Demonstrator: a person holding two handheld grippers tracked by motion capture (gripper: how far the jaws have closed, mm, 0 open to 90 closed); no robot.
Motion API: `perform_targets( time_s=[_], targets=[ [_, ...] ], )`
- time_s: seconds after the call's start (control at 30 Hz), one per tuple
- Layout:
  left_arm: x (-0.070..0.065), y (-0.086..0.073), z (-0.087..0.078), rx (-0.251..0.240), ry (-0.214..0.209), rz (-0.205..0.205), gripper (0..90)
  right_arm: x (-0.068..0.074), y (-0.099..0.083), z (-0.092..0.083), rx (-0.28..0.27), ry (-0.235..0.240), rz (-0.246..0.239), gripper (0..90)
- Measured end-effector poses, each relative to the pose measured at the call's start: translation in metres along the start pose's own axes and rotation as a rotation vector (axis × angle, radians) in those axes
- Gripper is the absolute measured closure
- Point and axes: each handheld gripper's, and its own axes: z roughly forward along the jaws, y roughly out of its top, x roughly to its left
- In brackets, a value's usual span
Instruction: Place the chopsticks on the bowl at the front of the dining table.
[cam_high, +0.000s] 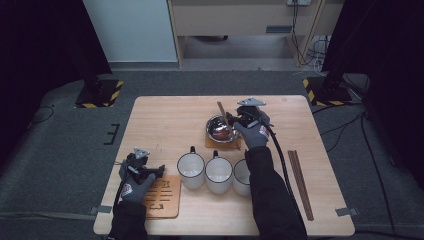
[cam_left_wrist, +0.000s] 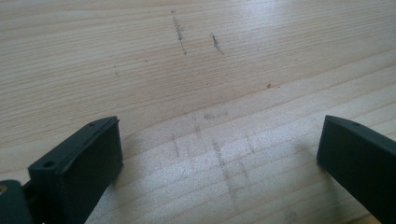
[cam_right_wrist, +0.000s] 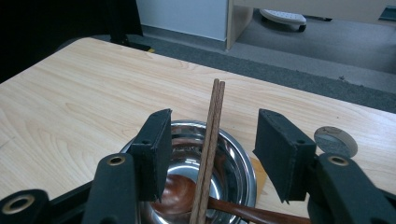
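- Wooden table (cam_high: 165, 117) is holding a shiny bowl (cam_right_wrist: 233, 163).
- Right gripper (cam_right_wrist: 212, 144) is hovering, jaws spread around chopsticks (cam_right_wrist: 211, 140), not squeezing.
- Left gripper (cam_left_wrist: 219, 154) is resting wide apart, holding nothing.

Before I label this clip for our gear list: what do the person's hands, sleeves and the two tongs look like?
Both hands wear grey knit gloves with a small red and white patch near the cuff, above dark sleeves. The left tongs and right tongs are black, each with two flat, blocky black jaws, a grey three-cornered plate on top and a black cable trailing back along the arm.
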Motion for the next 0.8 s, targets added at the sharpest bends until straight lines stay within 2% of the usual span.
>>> perform_targets(
  time_s=[0.17, 0.3, 0.6, 0.8],
  targets=[
    [0.0, 0.0, 0.0, 0.0, 0.0, 0.0, 0.0, -0.005, -0.001, -0.008, -0.001, -0.001, -0.01, 44.9],
    [0.0, 0.0, 0.0, 0.0, 0.0, 0.0, 0.0, -0.013, -0.011, -0.012, 0.013, -0.004, -0.002, 44.9],
    [0.0, 0.0, 0.0, 0.0, 0.0, 0.0, 0.0, -0.019, -0.029, -0.011, 0.056, 0.005, -0.003, 46.3],
    [0.0, 0.0, 0.0, 0.0, 0.0, 0.0, 0.0, -0.019, -0.037, -0.005, 0.103, 0.009, -0.033, 49.8]
  ],
)
